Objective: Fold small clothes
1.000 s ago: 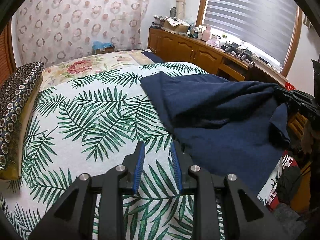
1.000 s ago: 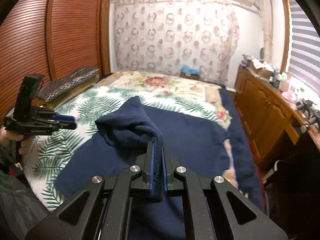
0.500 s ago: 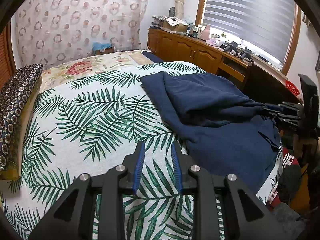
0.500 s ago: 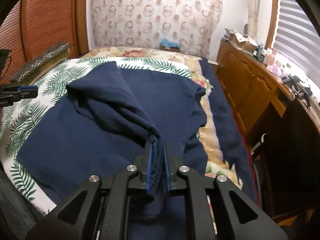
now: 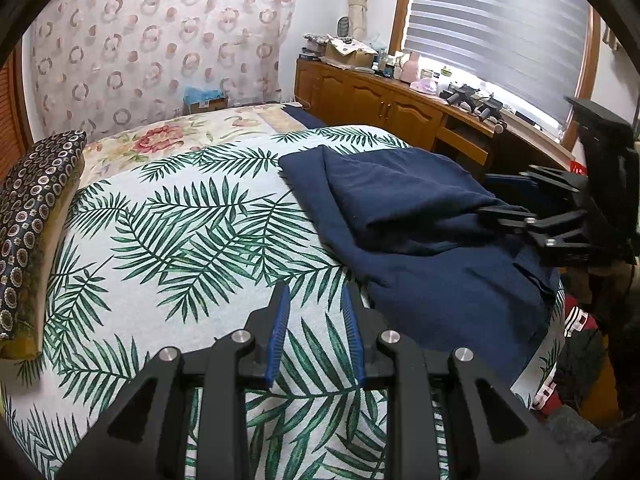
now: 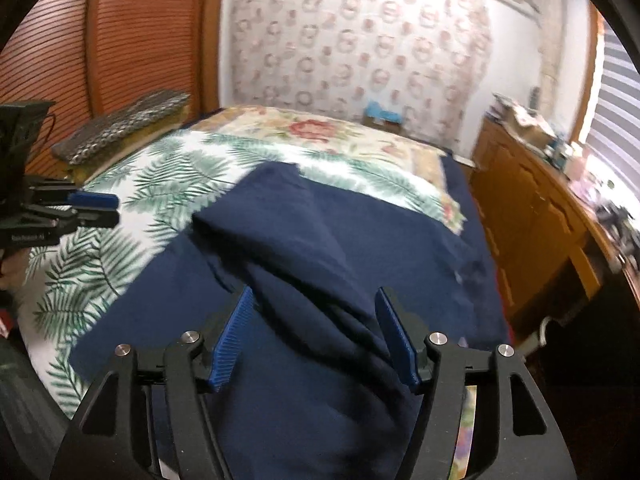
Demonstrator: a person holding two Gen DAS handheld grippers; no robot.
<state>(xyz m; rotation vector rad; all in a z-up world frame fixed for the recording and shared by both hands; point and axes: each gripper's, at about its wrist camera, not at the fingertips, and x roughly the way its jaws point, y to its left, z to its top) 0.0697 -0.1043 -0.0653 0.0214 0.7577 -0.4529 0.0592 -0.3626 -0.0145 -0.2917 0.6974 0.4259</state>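
Two grippers over one bed. Right gripper [image 6: 316, 334] opening, blue pads [image 6: 230, 344] spread wide either side of a raised ridge of the navy garment [image 6: 320, 248]; cloth lying between them, seemingly clear of both pads, though blur makes that hard to swear to. Left gripper [image 5: 314, 332] narrowly parted, gripping nothing, poised above bare palm-leaf bedspread [image 5: 160, 240] just beside the garment's near edge. Navy garment spread on the bed's window side, one layer doubled over the rest. Patterned pillow [image 5: 32, 216] along the far edge by the slatted wooden doors [image 6: 100, 40]. Ring-print curtain [image 5: 160, 40] behind the bed, wooden cabinets [image 5: 380, 100] cluttered on top beneath a blinded window [image 5: 500, 28]. Both grippers angled downward toward the bedding.
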